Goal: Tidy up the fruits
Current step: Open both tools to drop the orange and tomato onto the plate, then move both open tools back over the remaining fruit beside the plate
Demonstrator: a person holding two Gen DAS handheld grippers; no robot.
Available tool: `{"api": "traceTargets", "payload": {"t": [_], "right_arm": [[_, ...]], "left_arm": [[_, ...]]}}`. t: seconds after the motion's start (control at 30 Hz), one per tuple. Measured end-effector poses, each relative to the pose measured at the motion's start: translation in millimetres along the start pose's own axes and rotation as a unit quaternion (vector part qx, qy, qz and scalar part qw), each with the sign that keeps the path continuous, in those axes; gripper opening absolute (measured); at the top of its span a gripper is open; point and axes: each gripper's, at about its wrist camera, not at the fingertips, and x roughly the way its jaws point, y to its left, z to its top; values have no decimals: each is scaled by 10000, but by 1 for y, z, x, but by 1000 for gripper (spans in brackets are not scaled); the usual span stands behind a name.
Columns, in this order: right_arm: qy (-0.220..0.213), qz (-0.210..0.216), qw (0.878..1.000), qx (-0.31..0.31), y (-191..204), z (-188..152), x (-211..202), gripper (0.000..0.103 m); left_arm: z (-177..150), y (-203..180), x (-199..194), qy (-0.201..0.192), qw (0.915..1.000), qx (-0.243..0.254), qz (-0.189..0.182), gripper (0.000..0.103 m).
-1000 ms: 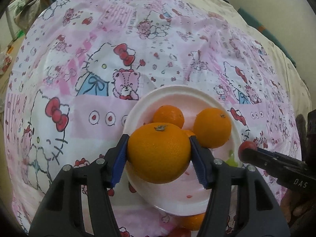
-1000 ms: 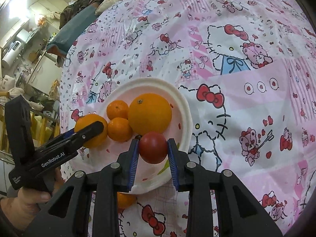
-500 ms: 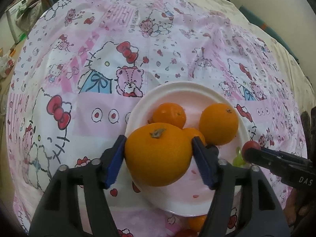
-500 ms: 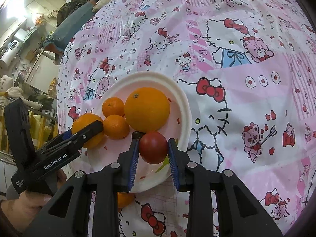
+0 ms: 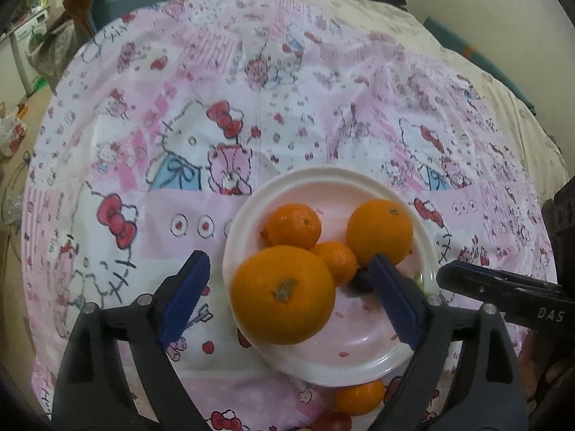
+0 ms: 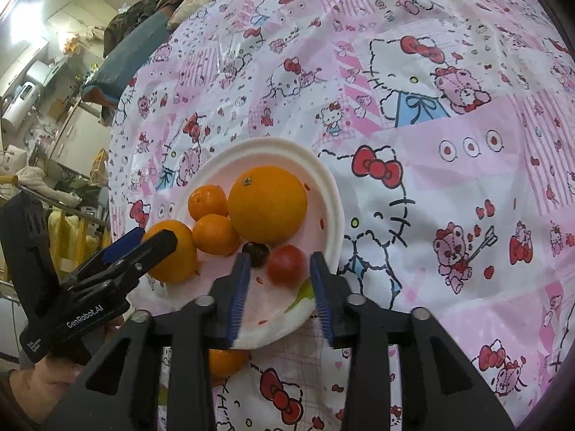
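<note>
A white plate (image 5: 363, 357) (image 6: 332, 194) sits on the pink Hello Kitty cloth. My left gripper (image 5: 287, 300) is open, its jaws spread wide either side of a big orange (image 5: 284, 294) that rests at the plate's near left edge. On the plate are another big orange (image 5: 380, 231) (image 6: 267, 204) and two small mandarins (image 5: 294, 225) (image 5: 336, 262). My right gripper (image 6: 278, 289) is open, with a red tomato (image 6: 286, 266) lying loose between its jaws on the plate, beside a small dark fruit (image 6: 256, 254).
Another orange (image 5: 359, 397) (image 6: 226, 361) lies on the cloth under the plate's near rim, with a red fruit (image 5: 330, 422) beside it. The cloth (image 6: 449, 179) stretches wide around the plate. Furniture and clutter (image 6: 43, 107) stand beyond the bed's edge.
Both grippers have opened. The big orange has left the left jaws and sits on the plate's edge. The tomato has left the right jaws and lies on the plate.
</note>
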Motion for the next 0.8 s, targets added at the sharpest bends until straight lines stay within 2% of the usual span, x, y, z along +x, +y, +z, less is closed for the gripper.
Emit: {"api": "traceTargets", "payload": {"t": [0.07,0.33,0.5,0.63,0.73,0.8], "right_arm": [[-97,-6,10000,17,0,1,-5,55],[-274,-68,9996,18,1,0,-22,56],[-451,-77,9989,47,4,-4,-35,57],[-576,-89,9983,59,8,-9,-46,70],[-660,2,9978,34,15,-14,-58,71],[-731,26,9973,10,20,-18,-65,72]], "left_arm": [[1,0,-2,-7,10000,21,7,91],[-1,2,-11,-72,10000,13,46,91],[-5,-1,-20,-233,9994,204,139,91],[-8,-3,-34,-433,9982,343,213,91],[-9,1,-45,-521,9985,192,41,91],[-7,2,-50,-532,9985,79,108,91]]}}
